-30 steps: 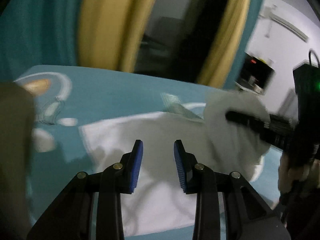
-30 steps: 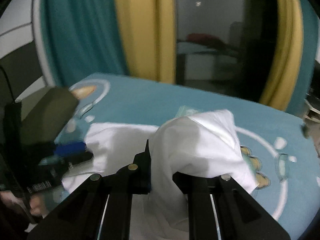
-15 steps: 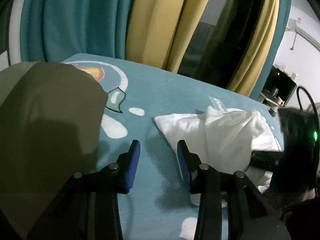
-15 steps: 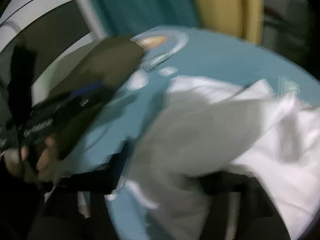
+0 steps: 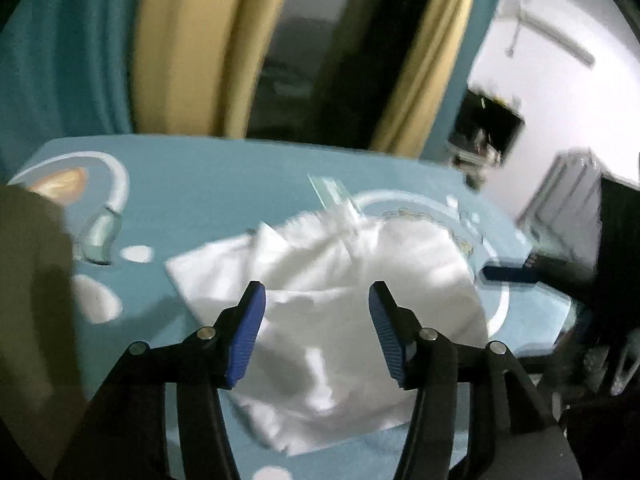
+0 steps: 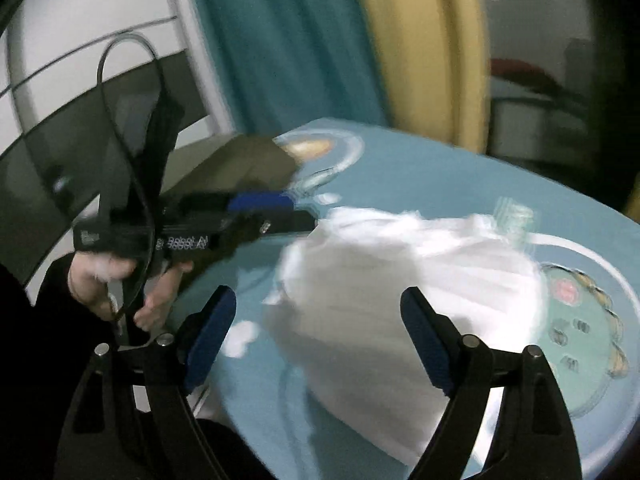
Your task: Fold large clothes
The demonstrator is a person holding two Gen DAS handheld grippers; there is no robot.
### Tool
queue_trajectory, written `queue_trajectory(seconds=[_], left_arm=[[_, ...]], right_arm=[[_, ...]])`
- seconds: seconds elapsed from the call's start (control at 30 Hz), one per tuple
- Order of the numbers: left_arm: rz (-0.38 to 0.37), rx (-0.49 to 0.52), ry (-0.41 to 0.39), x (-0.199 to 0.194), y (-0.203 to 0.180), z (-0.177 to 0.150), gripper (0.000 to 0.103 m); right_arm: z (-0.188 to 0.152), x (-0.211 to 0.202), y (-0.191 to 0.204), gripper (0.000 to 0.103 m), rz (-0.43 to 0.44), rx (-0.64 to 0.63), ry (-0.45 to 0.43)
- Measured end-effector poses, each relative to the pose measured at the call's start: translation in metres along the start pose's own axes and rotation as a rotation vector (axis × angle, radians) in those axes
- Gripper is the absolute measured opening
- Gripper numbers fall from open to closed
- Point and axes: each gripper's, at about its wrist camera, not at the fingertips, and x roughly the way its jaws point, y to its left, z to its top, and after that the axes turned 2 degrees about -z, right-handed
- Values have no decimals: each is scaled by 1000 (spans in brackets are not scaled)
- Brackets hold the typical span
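A white garment (image 5: 340,292) lies bunched in a loose heap on the teal table cover (image 5: 224,184). My left gripper (image 5: 316,300) is open and empty, held above the garment's near part. In the right wrist view the same garment (image 6: 404,292) fills the middle. My right gripper (image 6: 318,308) is wide open and empty, just in front of the heap. The left gripper (image 6: 272,210) shows there at the left, held by a hand, its tip near the garment's left edge. The right gripper's tip (image 5: 508,274) shows at the garment's right edge in the left wrist view.
An olive-brown block (image 6: 240,164) sits at the table's left end and also shows in the left wrist view (image 5: 28,280). Teal and yellow curtains (image 5: 180,48) hang behind the table. The cover has printed white rings and cartoon shapes (image 6: 580,312).
My right gripper has opened and let go of the white garment, which has dropped into a heap. My left gripper swung back over the garment and opened wider.
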Motion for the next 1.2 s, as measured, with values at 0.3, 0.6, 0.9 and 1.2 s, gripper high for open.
queue_trajectory(seconds=[0.3,0.6,0.9,1.2], left_arm=[[183,-65,133,62,29,-9,57],[105,-238,156,45,79,-22,65],[-212,-316,158,60,72,-35,78],[-193,-230,168,79,40,-25,84]], right_arm=[[-23,4,-74,85,-262,172,65],[-22,13,-83,85,-221,201,58],[-35,43,-100,85,-171,292,75],[-45,74,-106,85,-69,360,61]])
